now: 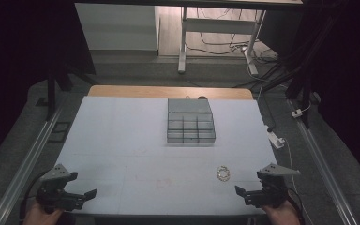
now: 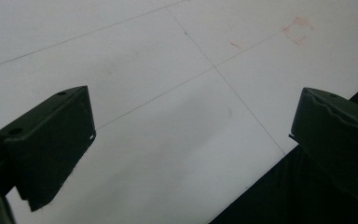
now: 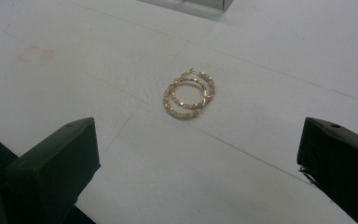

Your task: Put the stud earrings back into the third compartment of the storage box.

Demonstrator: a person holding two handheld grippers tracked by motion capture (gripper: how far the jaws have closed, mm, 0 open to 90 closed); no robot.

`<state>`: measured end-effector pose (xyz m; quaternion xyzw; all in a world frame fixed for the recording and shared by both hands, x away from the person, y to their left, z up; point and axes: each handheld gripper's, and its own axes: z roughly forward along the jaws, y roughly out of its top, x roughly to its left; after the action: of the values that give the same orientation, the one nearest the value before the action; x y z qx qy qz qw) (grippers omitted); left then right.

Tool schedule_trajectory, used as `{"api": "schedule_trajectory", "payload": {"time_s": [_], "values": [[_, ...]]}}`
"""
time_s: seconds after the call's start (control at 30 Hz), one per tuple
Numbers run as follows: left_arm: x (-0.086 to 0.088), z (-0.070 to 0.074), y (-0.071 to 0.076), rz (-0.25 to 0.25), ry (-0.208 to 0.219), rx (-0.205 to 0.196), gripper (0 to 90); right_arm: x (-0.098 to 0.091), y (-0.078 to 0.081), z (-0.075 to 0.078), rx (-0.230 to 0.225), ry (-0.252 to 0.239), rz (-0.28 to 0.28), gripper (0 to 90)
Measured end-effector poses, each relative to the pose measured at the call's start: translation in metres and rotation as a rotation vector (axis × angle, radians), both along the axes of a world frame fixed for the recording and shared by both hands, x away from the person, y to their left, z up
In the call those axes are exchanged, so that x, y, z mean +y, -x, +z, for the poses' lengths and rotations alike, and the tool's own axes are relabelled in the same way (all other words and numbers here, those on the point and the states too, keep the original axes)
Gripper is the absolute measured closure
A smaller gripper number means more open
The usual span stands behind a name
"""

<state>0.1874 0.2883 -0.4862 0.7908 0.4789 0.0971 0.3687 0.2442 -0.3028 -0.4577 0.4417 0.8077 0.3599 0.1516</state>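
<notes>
Right hand-held gripper (image 3: 198,163) wide, empty, near front bench (image 1: 122,140) edge; two gold sparkly hoop earrings (image 3: 189,94) ahead, apart. Left hand-held gripper (image 2: 191,140) wide, over front edge.

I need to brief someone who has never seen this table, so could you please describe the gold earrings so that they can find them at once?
On the white table, look at the near right part, in front of the grey compartment box and just ahead of the right gripper. There lie the gold hoop earrings, two sparkling rings overlapping flat on the surface. They are the only small, shiny, round thing on the otherwise plain top.
</notes>
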Motion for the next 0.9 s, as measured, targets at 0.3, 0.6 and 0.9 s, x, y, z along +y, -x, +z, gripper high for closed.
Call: {"api": "schedule_trajectory", "payload": {"time_s": [0.3,0.6,0.9], "values": [[0.0004,-0.0001,0.0,-0.001,0.007,-0.001,0.0,0.0013,-0.0007,-0.0002,0.009,0.008,0.012,0.0],[0.001,0.0,-0.0001,0.0,0.012,0.002,0.0,0.004,0.0001,0.0005,-0.002,0.023,0.029,0.0],[0.0011,-0.0002,-0.0006,0.0,0.013,0.006,0.0,0.0072,-0.0014,0.0007,-0.004,0.012,0.056,0.0]]}}
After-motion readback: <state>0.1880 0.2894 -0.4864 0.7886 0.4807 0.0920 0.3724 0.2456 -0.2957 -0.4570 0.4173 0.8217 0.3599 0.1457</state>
